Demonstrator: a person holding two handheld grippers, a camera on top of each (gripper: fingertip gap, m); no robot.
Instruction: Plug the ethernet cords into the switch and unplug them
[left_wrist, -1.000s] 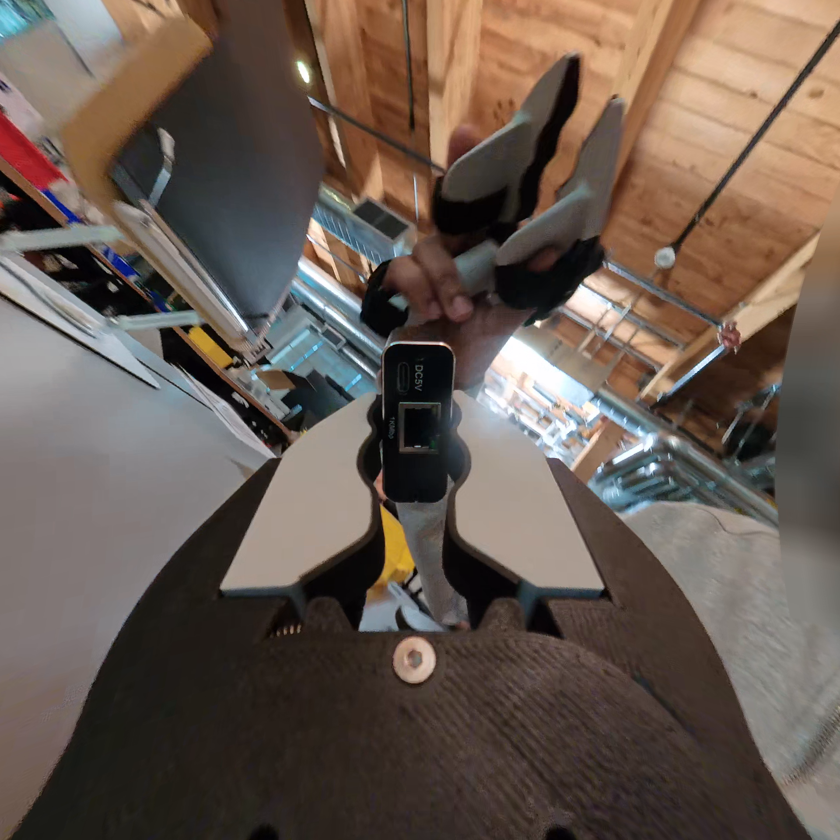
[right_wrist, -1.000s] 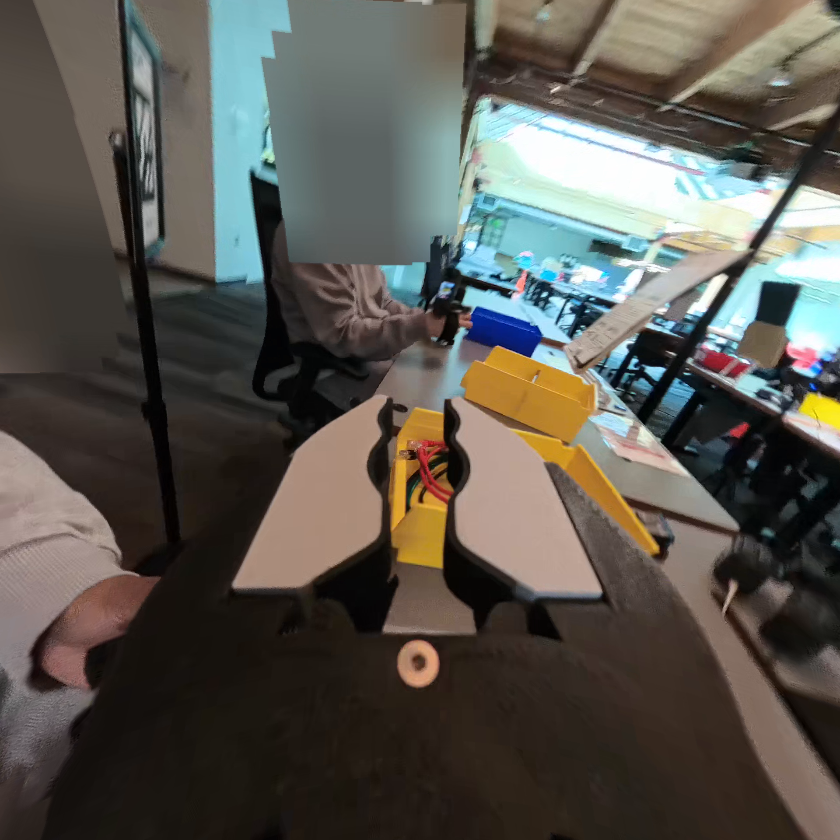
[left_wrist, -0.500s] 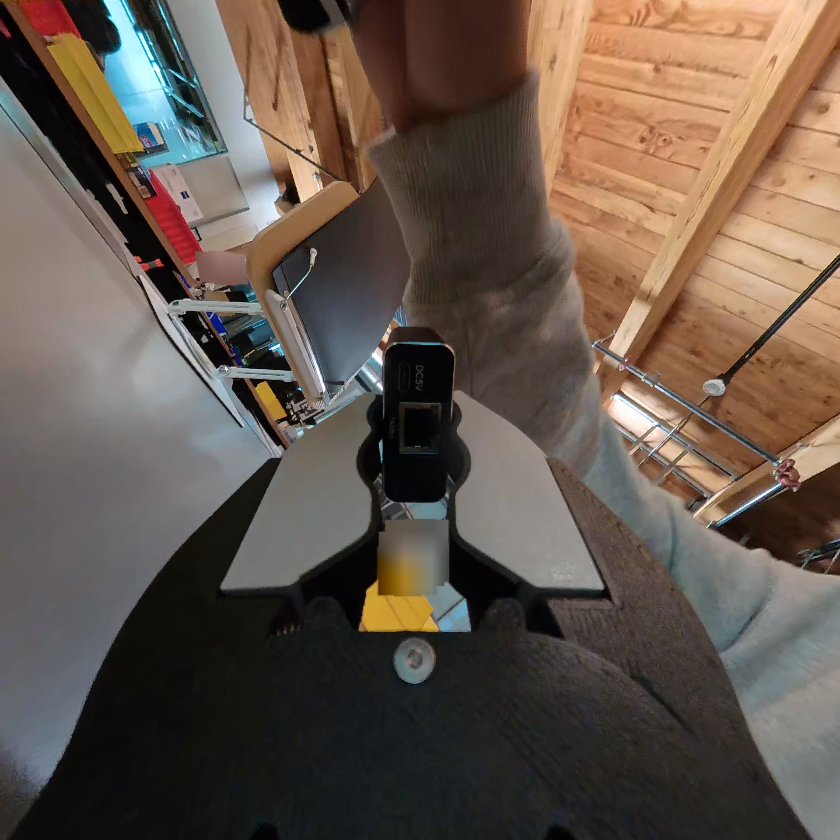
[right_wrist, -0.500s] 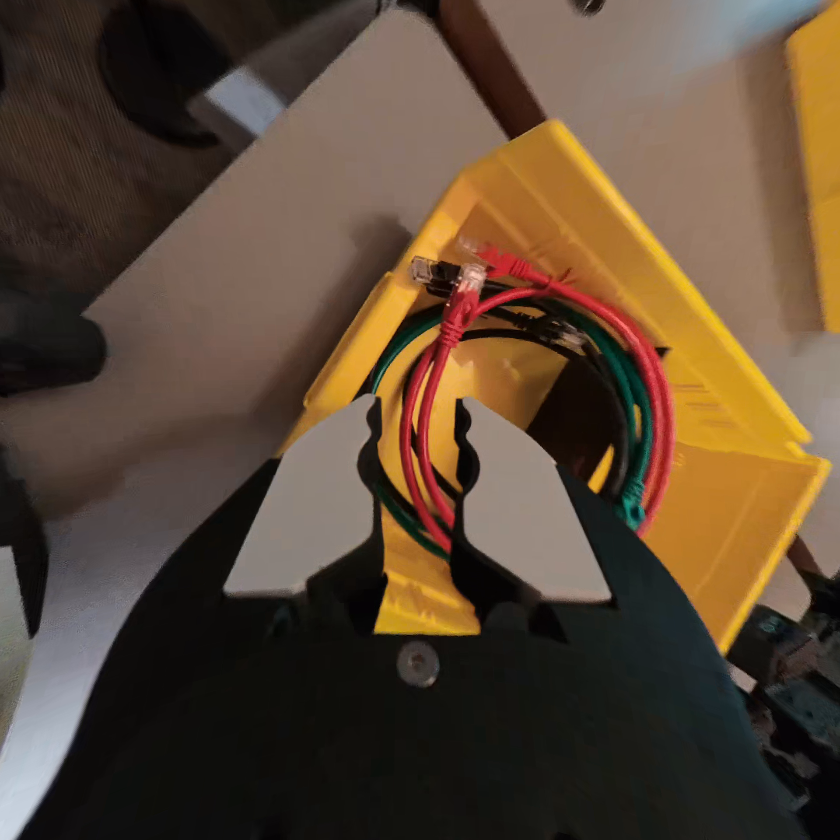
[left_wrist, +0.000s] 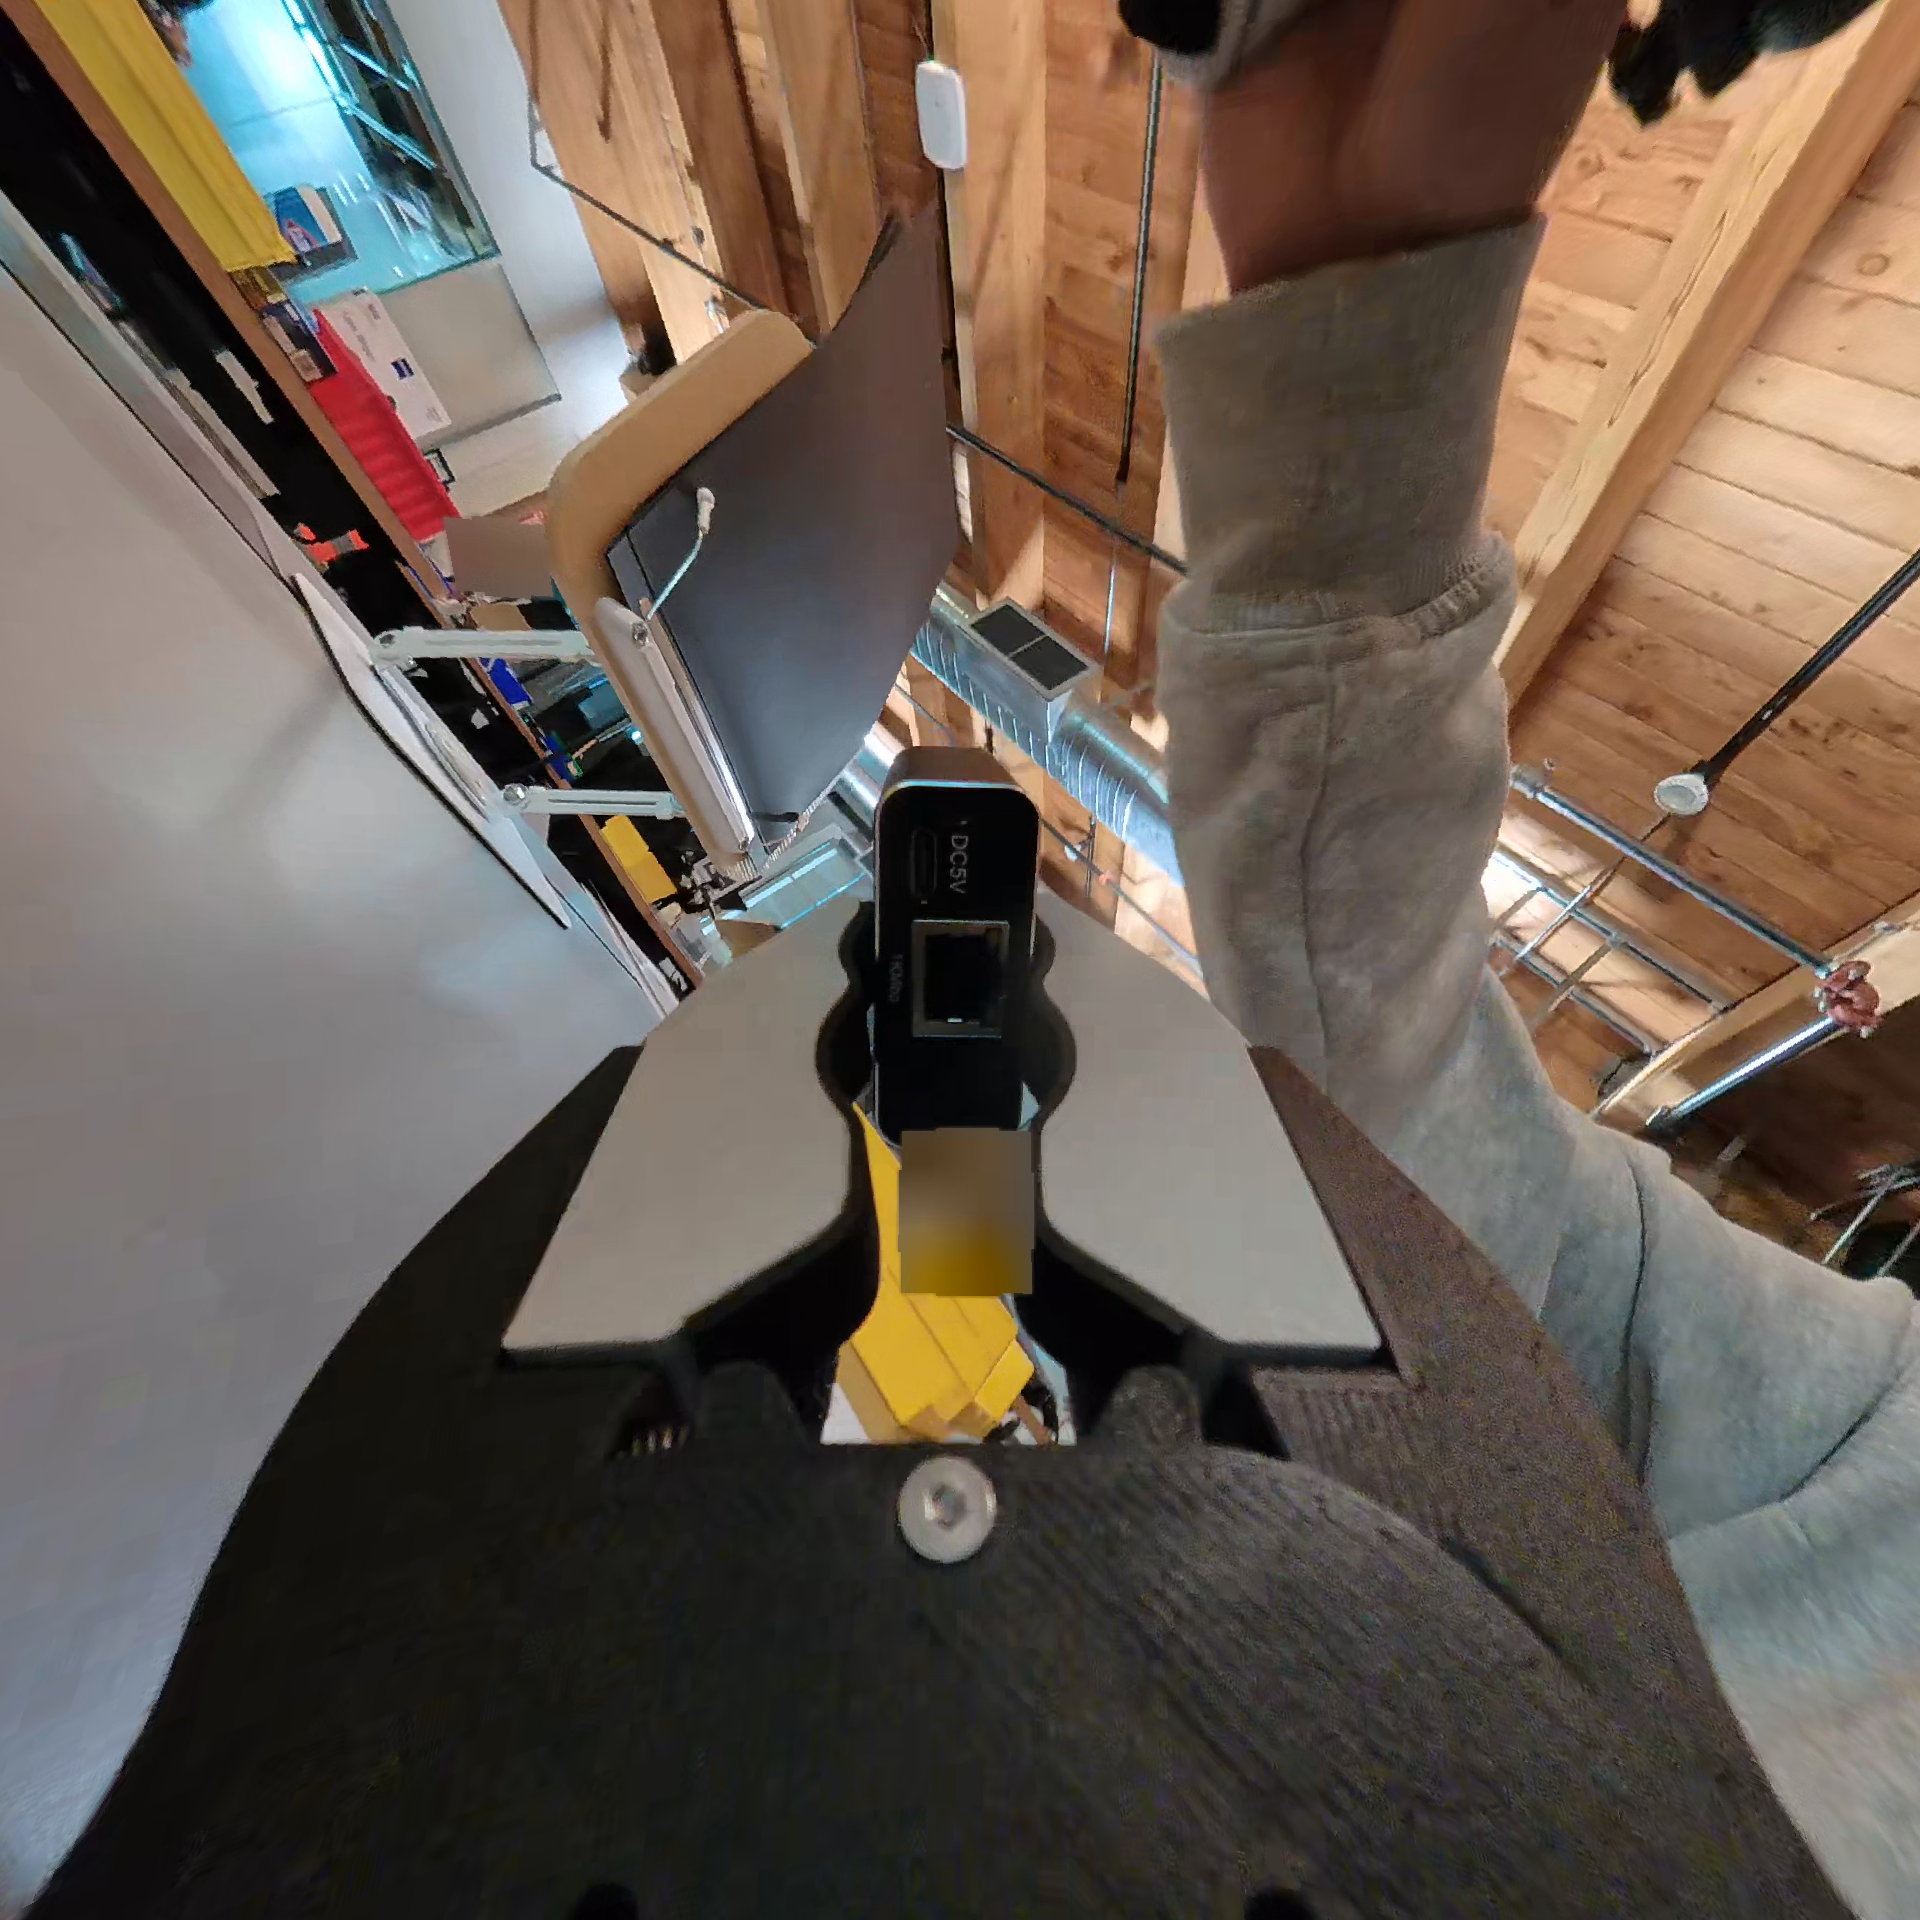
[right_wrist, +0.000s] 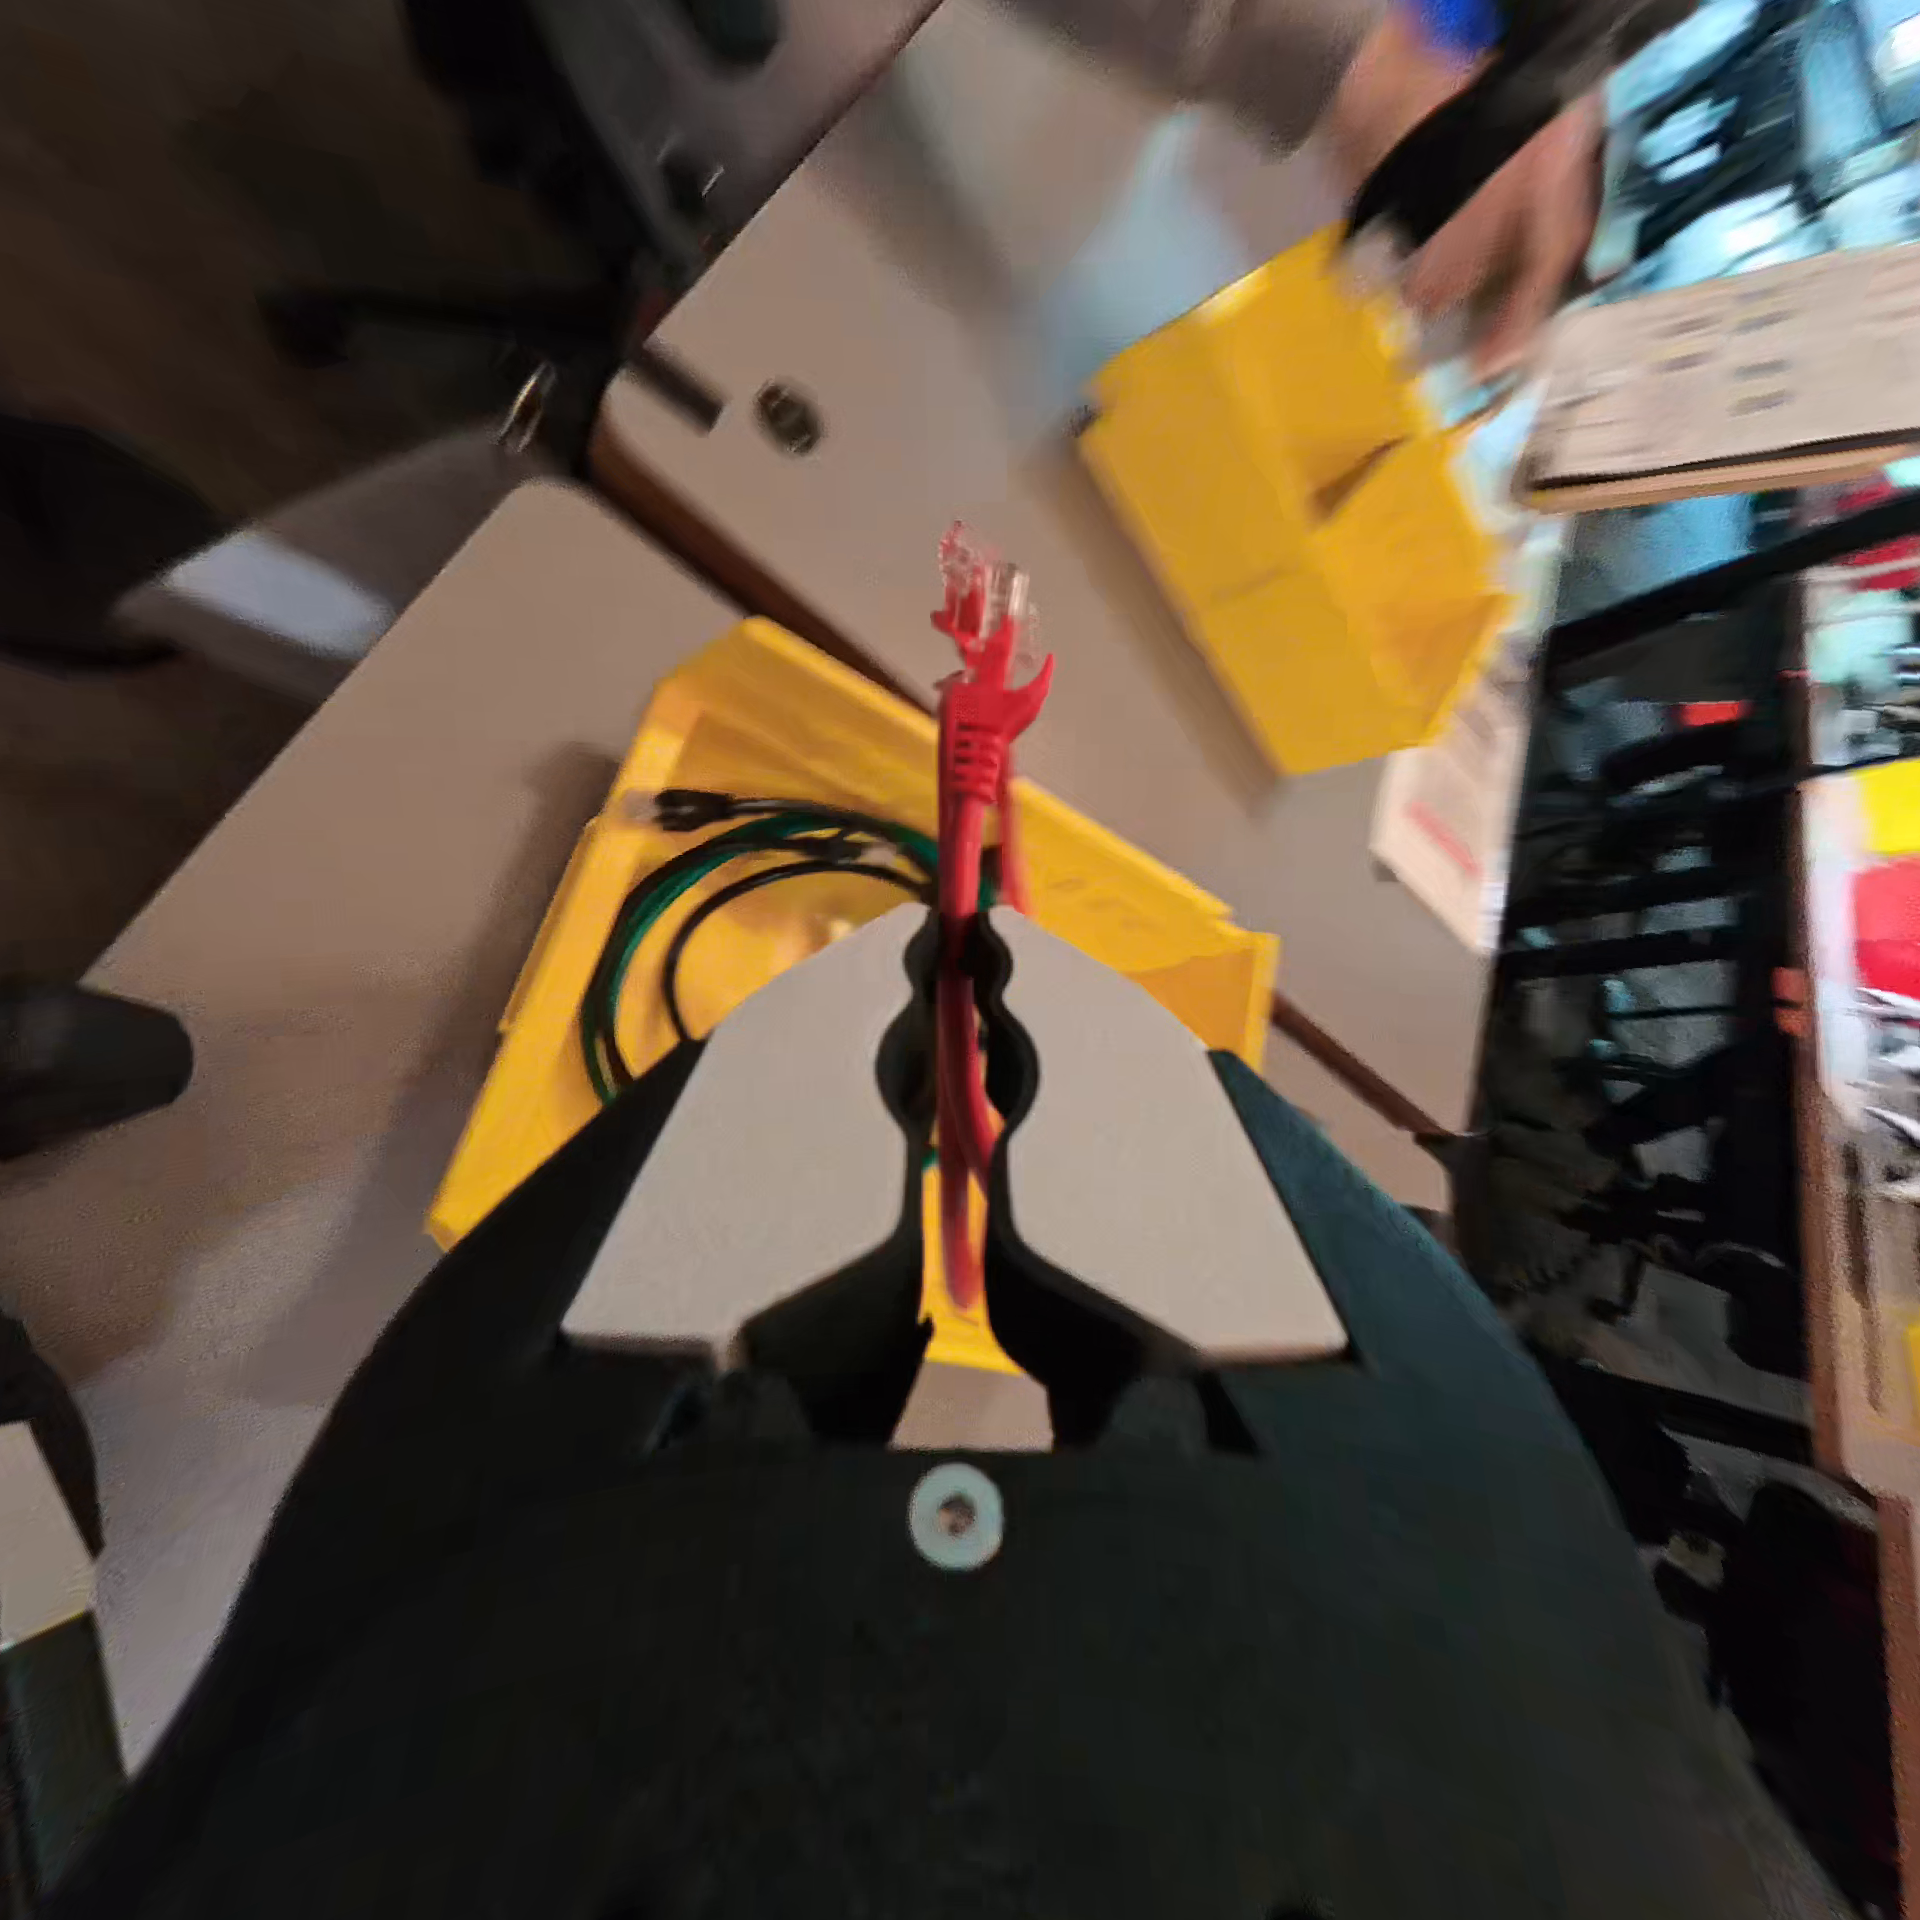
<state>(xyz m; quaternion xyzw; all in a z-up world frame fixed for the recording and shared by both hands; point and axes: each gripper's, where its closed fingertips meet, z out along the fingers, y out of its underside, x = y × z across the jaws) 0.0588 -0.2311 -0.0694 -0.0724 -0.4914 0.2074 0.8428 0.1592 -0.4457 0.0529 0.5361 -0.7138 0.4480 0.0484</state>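
Note:
My left gripper (left_wrist: 951, 935) is shut on a small black switch (left_wrist: 954, 956), held upright with its ethernet port facing the camera and empty. My right gripper (right_wrist: 961, 920) is shut on a red ethernet cord (right_wrist: 971, 790). The cord's clear plug (right_wrist: 987, 587) sticks out past the fingertips, lifted above a yellow bin (right_wrist: 800, 727). Green and black cords (right_wrist: 717, 862) still lie coiled in that bin. The person's sleeve and hand (left_wrist: 1340, 582) that carry the right gripper cross the left wrist view.
A second yellow bin (right_wrist: 1288, 561) stands farther along the grey table (right_wrist: 343, 831), with another person's hand (right_wrist: 1496, 218) at it. A tilted board on a stand (left_wrist: 800, 540) and wooden ceiling beams fill the left wrist view. A dark shelf (right_wrist: 1642, 935) stands to the right.
My right gripper dropped from looking across the room to the bin, closed on the red cord and lifted its plug end out. The left gripper kept hold of the switch and turned slightly.

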